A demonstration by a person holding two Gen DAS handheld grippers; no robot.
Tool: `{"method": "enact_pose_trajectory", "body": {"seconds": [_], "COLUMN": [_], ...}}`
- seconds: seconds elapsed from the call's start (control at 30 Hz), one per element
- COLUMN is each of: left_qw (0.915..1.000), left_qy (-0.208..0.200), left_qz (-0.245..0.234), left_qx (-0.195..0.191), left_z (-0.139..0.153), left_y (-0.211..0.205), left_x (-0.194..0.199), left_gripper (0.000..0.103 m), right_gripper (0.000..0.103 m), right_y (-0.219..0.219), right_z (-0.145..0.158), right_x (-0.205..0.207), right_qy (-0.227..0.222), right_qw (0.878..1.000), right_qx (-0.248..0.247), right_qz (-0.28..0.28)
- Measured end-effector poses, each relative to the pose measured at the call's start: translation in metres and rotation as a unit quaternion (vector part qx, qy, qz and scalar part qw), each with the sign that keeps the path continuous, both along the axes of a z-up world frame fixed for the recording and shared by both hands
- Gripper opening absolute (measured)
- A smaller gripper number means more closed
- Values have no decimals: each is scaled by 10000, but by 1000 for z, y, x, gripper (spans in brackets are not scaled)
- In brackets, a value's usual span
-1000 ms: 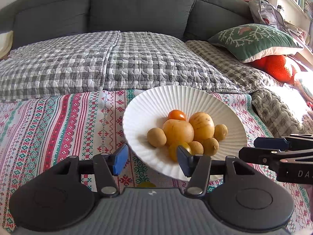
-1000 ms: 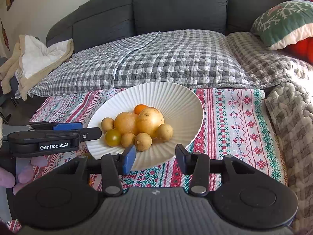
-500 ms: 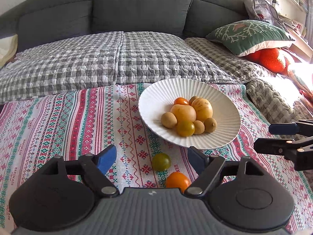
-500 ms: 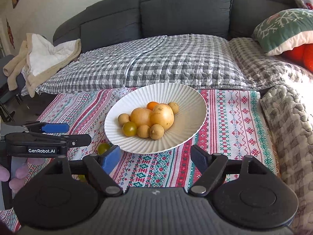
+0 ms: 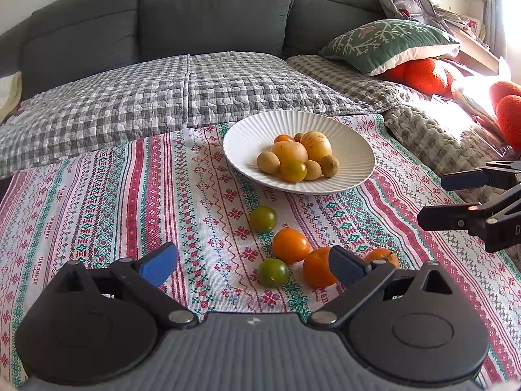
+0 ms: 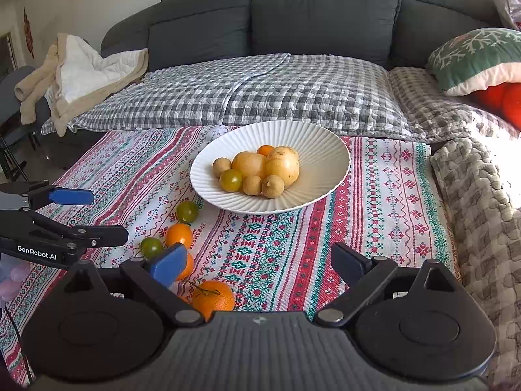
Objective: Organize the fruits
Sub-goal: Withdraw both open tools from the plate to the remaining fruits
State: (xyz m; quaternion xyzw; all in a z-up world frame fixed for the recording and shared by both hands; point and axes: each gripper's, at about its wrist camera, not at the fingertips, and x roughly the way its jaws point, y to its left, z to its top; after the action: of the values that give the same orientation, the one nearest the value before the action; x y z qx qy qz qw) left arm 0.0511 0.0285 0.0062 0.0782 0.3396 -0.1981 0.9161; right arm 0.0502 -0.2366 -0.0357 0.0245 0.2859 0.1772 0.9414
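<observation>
Ahead, at twelve o'clock between the wide, empty jaws of the left gripper, lie green tomatoes; the right gripper gapes equally wide, a tangerine at its seven o'clock.

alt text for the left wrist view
The open left gripper hovers over five loose fruits on a patterned tablecloth; behind them sits a white plate of yellowish fruit. The right gripper enters from the right, before a grey sofa.
</observation>
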Motion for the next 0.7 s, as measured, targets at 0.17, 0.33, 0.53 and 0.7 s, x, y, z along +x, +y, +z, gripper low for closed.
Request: {"method": "enact_pose_trajectory", "body": {"seconds": [0.17,0.33,0.53,0.7], "left_qw": [10000,10000,10000,9998], "left_qy": [-21,-25,-7,22], "left_qz": [-70,-35,37,180], "left_qx": [19,37,3,-55], "left_z": [-1,-5,-16,-27], "left_y": [5,11,24,31], "left_x": [-9,-16,-19,-15], "left_gripper": [99,100,100,100], "right_gripper": [97,100,100,101], "right_y": [3,8,15,26], "right_z": [-2,-7,-17,-27], "right_x": [-11,-18,-23,-25], "right_qy": [-94,-232,-206,-164], "right_qw": [9999,9997,9997,9993], "right_qx": [-33,-56,-39,-196], "right_qz": [98,81,111,271]}}
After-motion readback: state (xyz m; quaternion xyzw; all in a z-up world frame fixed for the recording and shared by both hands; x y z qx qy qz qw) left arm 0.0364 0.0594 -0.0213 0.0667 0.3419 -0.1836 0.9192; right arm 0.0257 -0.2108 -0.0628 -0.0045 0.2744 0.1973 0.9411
